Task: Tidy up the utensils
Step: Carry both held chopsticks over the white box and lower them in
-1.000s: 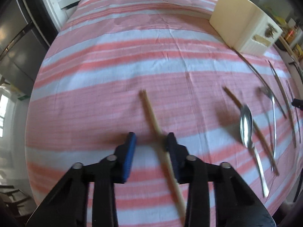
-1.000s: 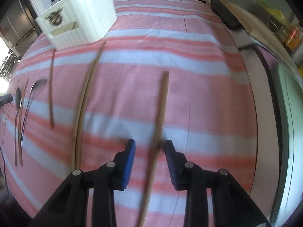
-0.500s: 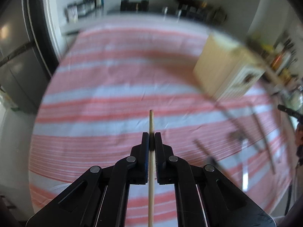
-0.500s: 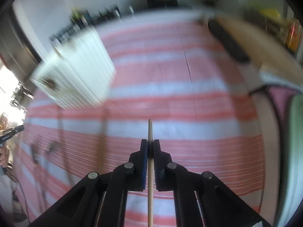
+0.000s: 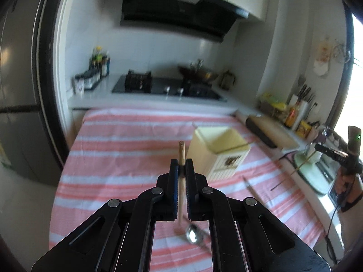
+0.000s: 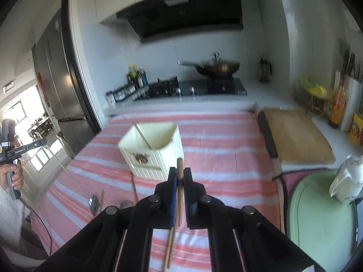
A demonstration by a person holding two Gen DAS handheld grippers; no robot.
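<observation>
Raised above a table draped in a pink-and-white striped cloth (image 5: 118, 149), with the cream utensil holder (image 5: 219, 153) standing on the cloth as the reference point.

Left wrist view, from left to right: tall grey refrigerator (image 5: 18, 104) far left of the holder, beyond the cloth's edge. Behind the holder, a kitchen counter with a black stove (image 5: 165, 88) under a dark range hood (image 5: 179, 13). In the foreground, left gripper (image 5: 182, 170) clamped tight on a wooden chopstick (image 5: 181, 156), held upright, its tip showing just left of the holder and lifted clear of the cloth. Below the jaws, nearer the camera than the holder, a metal spoon (image 5: 192, 235) lying on the cloth. Inside the holder, one thin stick leaning across the opening. Right of the holder, a cutting board (image 5: 272, 131) on the counter, and at the far right edge the other handheld tool, blurred.

Right wrist view, from left to right: at the far left, a hand (image 6: 13, 174) gripping the other tool's handle, well left of the holder (image 6: 152, 151). In front of the holder, a spoon (image 6: 95, 202) and loose sticks lying on the cloth. At centre, right gripper (image 6: 180, 176) pinched shut on a second chopstick (image 6: 179, 181), upright, its tip just in front of the holder's right corner. Right of the holder, the cutting board (image 6: 295, 136), then a pale green tray (image 6: 317, 215) with a white teapot (image 6: 347, 181).
</observation>
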